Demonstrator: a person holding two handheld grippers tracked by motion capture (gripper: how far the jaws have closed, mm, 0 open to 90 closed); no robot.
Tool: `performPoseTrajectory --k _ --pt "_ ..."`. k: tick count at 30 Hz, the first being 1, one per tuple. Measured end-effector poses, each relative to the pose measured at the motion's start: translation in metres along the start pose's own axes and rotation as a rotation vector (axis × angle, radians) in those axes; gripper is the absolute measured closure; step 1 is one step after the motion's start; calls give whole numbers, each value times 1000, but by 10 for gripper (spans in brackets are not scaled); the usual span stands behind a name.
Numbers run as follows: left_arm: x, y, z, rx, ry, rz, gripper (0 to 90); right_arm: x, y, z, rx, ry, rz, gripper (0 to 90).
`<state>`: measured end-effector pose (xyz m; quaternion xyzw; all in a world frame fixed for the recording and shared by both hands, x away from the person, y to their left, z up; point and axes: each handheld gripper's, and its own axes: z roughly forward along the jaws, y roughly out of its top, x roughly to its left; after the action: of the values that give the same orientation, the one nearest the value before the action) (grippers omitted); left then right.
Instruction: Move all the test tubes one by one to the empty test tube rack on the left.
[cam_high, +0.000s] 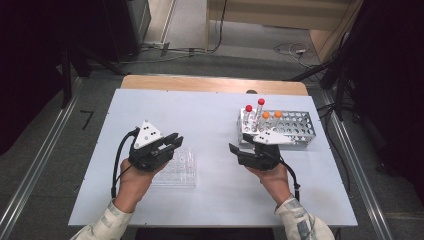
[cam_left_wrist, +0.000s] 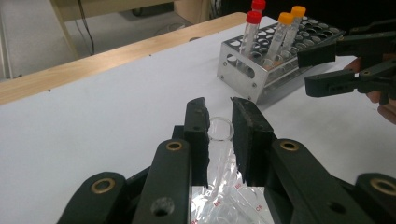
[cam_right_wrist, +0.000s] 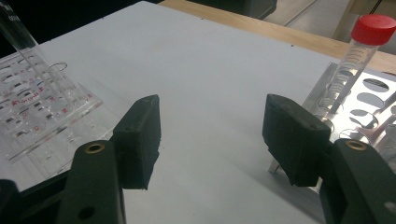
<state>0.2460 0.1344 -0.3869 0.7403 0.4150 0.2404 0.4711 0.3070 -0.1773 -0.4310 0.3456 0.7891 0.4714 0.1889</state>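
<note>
Glass test tube (cam_left_wrist: 219, 135) is clamped in your left gripper (cam_left_wrist: 218, 122) over the clear acrylic rack (cam_high: 181, 169), near bench front edge; right gripper (cam_right_wrist: 212, 135) jaws apart, w/ nothing between.

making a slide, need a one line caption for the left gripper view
Left gripper shut on a clear glass test tube above the clear plastic rack, metal rack of capped tubes beyond.

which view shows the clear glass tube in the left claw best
The left gripper view: the clear glass tube sits between the left claw's pads, open rim facing the camera. The right gripper view catches part of it above the clear plastic rack. In the high view I can't make it out.
</note>
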Motion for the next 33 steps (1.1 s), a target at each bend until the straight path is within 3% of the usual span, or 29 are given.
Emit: performPoseTrajectory --k 6,15,33 --pt "-5 -8 6 19 29 24 771 -1 0 0 0 -1 -1 356" --pt "-5 -23 18 61 38 17 769 -1 -1 0 5 -4 -4 357" --pt "-5 -26 25 69 26 11 759 1 -2 3 17 -3 -8 356"
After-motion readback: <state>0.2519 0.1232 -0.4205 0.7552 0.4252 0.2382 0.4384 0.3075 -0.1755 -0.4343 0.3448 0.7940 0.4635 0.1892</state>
